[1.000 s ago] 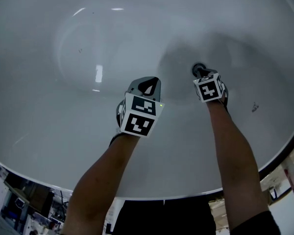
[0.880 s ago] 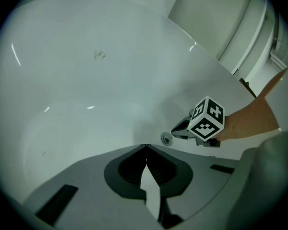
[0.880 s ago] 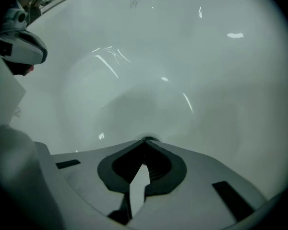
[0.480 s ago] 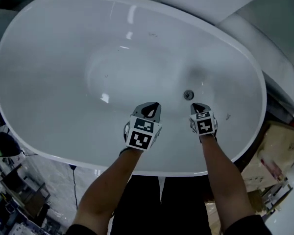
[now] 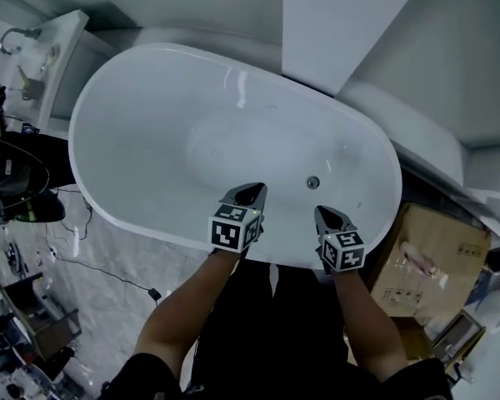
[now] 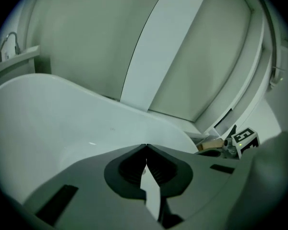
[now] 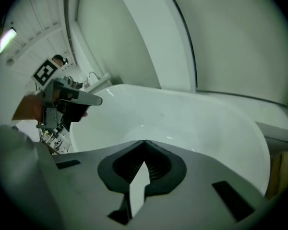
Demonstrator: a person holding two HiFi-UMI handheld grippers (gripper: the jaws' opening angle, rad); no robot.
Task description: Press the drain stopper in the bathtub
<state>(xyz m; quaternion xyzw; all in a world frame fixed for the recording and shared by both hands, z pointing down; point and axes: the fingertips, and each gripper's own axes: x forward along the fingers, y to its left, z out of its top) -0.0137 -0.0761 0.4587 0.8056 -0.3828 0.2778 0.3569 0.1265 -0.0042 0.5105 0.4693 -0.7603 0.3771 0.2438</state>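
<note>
- Over the near rim of the white bathtub (image 5: 92, 186), toward 6 o'clock in the head view, you hold both grippers, forearms reaching in from the bottom edge.
- Drain stopper (image 5: 313, 182): a small round metal disc on the tub floor, at about 3 o'clock of the basin. It is too small to tell whether it sits raised or pressed.
- Left gripper (image 5: 251, 192): it lies at 9 o'clock from the stopper, well apart from it. In the left gripper view the jaws meet at the tips (image 6: 146, 147), with nothing between them, and the tub wall (image 6: 62, 114) lies beyond.
- Right gripper (image 5: 322, 212): it lies at 6 o'clock from the stopper, near but not touching it. In the right gripper view the jaws are likewise closed tip to tip (image 7: 144, 143) on nothing, pointing along the tub's interior (image 7: 182, 114).
- Each gripper appears in the other's camera: yours on the right at 3 o'clock of the left gripper view (image 6: 242, 140), yours on the left at 9 o'clock of the right gripper view (image 7: 67, 102).
- Surroundings: a cardboard box (image 5: 429, 265) at 4 o'clock of the tub, and a washbasin (image 5: 46, 44) at 10 o'clock.
</note>
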